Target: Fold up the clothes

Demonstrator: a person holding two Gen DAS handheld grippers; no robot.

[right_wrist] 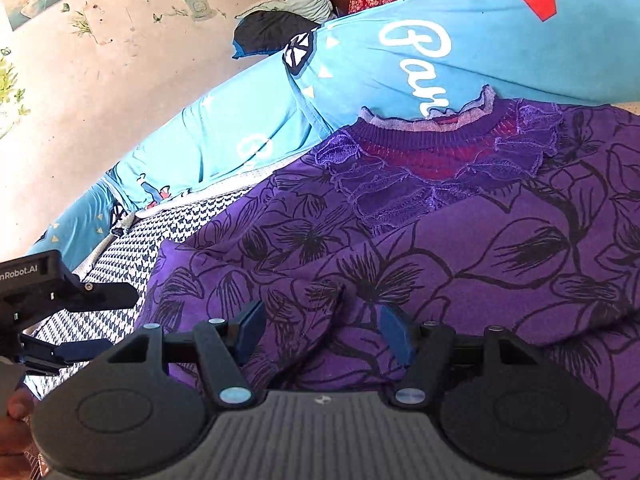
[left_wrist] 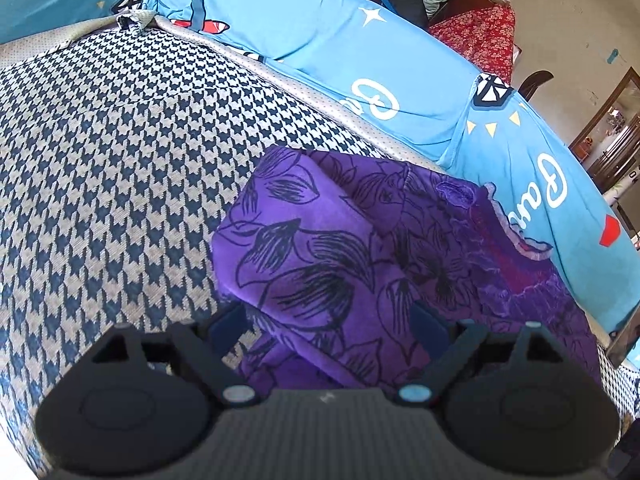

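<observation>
Apparently purple top (left_wrist: 320, 240) under left gripper (left_wrist: 332, 320), unclamped

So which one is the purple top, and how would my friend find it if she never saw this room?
Start at the checked black-and-white cover with blue cushions behind it. Lying on that cover, right against the cushions, is the purple top. It is the only purple thing, with black flower outlines and a frilly lace neck showing red inside.

Your right gripper (right_wrist: 320, 330) sits low over the purple floral top (right_wrist: 460, 240), jaws apart with a raised fold of fabric between the blue pads. Left gripper (right_wrist: 86, 320) stands open over the houndstooth cover (right_wrist: 192, 220). Blue printed cushions (right_wrist: 240, 120) lie behind the neckline.
</observation>
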